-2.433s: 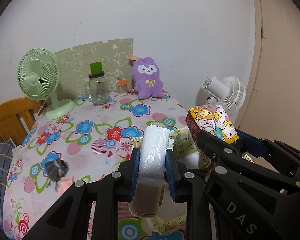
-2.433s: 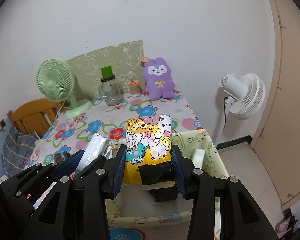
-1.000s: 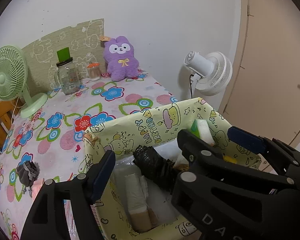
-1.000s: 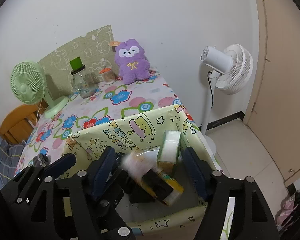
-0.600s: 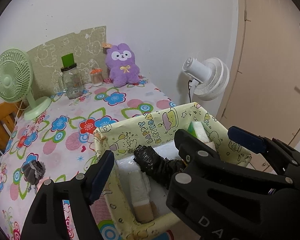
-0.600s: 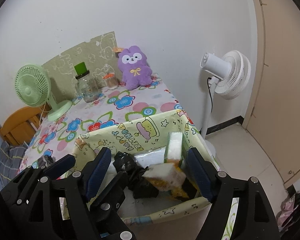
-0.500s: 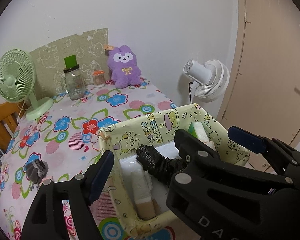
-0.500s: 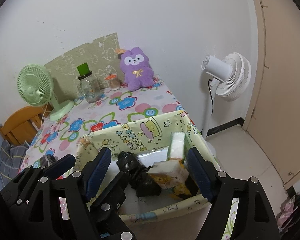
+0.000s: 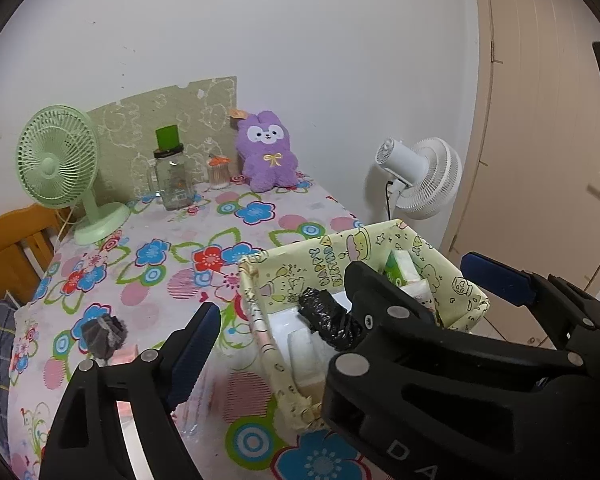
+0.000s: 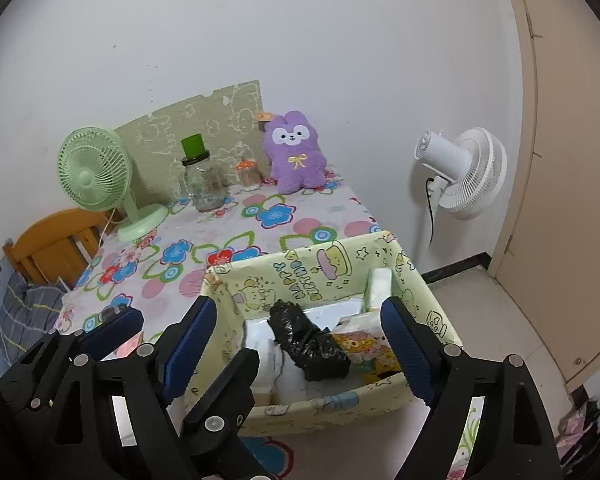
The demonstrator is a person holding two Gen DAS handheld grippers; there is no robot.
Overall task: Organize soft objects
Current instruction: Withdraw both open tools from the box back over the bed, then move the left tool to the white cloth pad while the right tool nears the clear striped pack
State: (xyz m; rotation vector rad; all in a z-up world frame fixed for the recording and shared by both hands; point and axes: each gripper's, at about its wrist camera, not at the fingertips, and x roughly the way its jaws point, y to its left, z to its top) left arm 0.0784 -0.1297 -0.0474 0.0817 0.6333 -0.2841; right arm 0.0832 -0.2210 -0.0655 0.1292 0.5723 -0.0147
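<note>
Right wrist view: the right gripper [image 10: 302,326] stands spread wide above the yellow cartoon-print bin [image 10: 316,268], nothing between its fingers; its jaws have just been opening. Inside the bin lie a cartoon-print packet [image 10: 364,350], a black plastic roll [image 10: 308,340], a white wrapped pack [image 10: 272,360] and a green-white tissue pack [image 10: 378,288]. Left wrist view: the left gripper [image 9: 278,308], jaws likewise just opening and empty, hangs over the bin's left wall [image 9: 260,320]. Left of the bin, a grey fabric wad [image 9: 102,332] rests on the floral tablecloth [image 9: 160,248]; behind the bin sits a purple plush [image 9: 266,152].
</note>
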